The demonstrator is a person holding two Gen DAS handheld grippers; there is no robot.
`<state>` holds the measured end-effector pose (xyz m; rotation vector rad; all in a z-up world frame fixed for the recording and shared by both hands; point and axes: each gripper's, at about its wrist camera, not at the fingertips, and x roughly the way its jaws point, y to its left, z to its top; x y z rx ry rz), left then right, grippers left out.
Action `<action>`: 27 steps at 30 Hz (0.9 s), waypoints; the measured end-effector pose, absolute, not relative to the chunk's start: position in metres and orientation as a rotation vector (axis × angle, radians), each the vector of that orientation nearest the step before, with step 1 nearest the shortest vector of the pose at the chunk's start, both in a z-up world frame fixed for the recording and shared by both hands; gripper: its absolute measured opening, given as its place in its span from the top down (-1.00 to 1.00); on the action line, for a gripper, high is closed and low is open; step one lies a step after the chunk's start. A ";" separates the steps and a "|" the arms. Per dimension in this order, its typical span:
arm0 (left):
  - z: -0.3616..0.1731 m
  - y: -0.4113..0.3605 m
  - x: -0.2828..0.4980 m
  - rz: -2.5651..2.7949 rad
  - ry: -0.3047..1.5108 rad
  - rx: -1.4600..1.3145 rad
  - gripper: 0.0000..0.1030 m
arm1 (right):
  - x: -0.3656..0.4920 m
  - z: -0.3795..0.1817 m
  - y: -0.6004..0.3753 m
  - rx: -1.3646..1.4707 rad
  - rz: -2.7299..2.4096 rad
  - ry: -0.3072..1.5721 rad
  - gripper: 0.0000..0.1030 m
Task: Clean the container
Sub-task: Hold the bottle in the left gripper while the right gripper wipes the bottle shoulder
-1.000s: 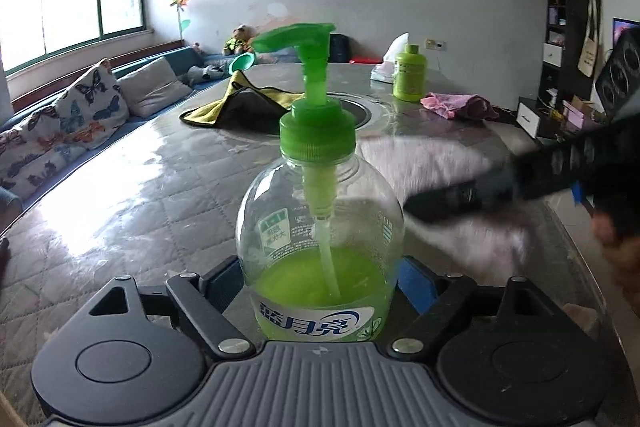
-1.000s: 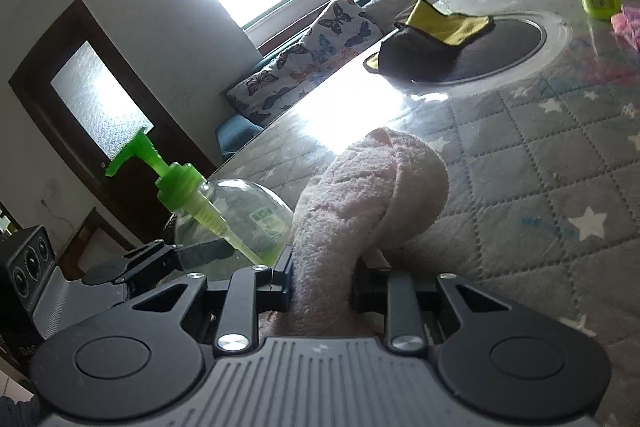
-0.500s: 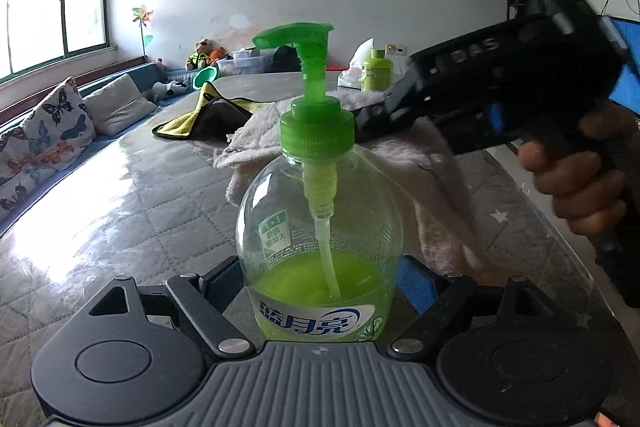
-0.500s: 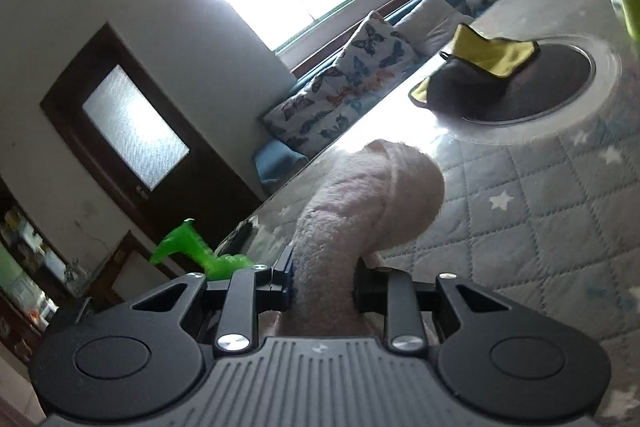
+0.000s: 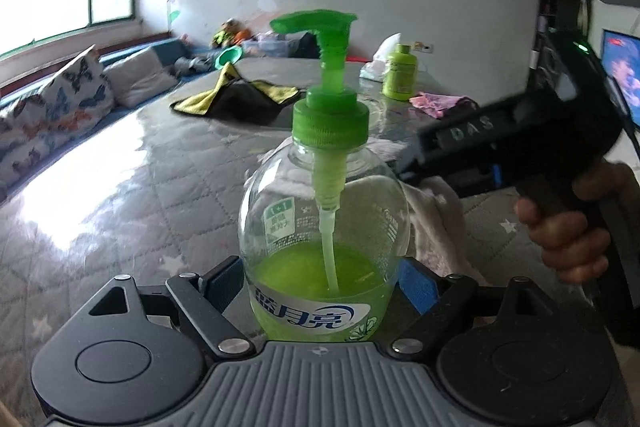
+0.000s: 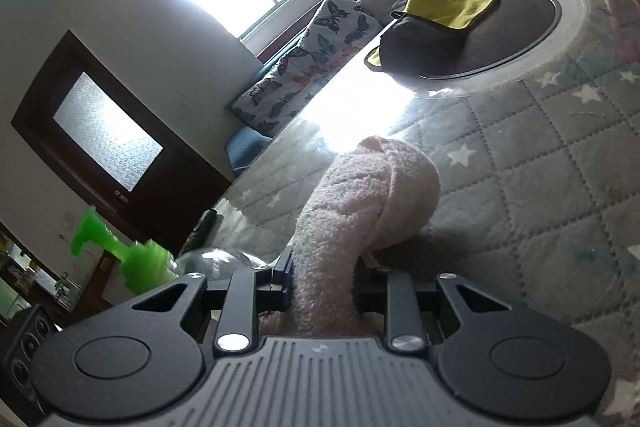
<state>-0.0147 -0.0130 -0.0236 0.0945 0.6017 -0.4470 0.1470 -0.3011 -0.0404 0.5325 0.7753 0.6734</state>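
My left gripper (image 5: 322, 277) is shut on a clear pump bottle (image 5: 324, 227) with a green pump head and green liquid in its lower part, held upright above the table. My right gripper (image 6: 322, 281) is shut on a pale pink towel (image 6: 360, 211). In the left wrist view the right gripper's black body (image 5: 520, 147) reaches in from the right and the towel (image 5: 436, 223) lies against the bottle's far right side. In the right wrist view the bottle's pump (image 6: 120, 251) shows blurred at the lower left.
The round table (image 5: 120, 187) has a grey quilted star-pattern cover. On it farther back lie a yellow-and-black cloth (image 5: 236, 99), a green bottle (image 5: 400, 77) and a pink cloth (image 5: 442, 105). A cushioned bench with pillows (image 5: 60, 107) runs under the window at left.
The right gripper with the towel has dropped from the bottle's neck level to its right shoulder and side. The left gripper keeps its hold on the bottle, turned slightly.
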 end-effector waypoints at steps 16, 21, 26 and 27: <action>-0.023 -0.011 -0.023 -0.369 0.617 0.088 -0.69 | 0.110 -0.035 -0.301 0.451 0.680 0.769 0.52; -0.026 -0.008 -0.025 -0.433 0.586 0.119 -0.68 | 0.107 -0.021 -0.311 0.469 0.676 0.730 0.52; -0.029 -0.009 -0.020 -0.499 0.573 0.124 -0.69 | 0.112 0.008 -0.317 0.518 0.724 0.635 0.52; -0.030 -0.010 -0.019 -0.506 0.569 0.126 -0.69 | 0.116 0.013 -0.316 0.531 0.744 0.619 0.52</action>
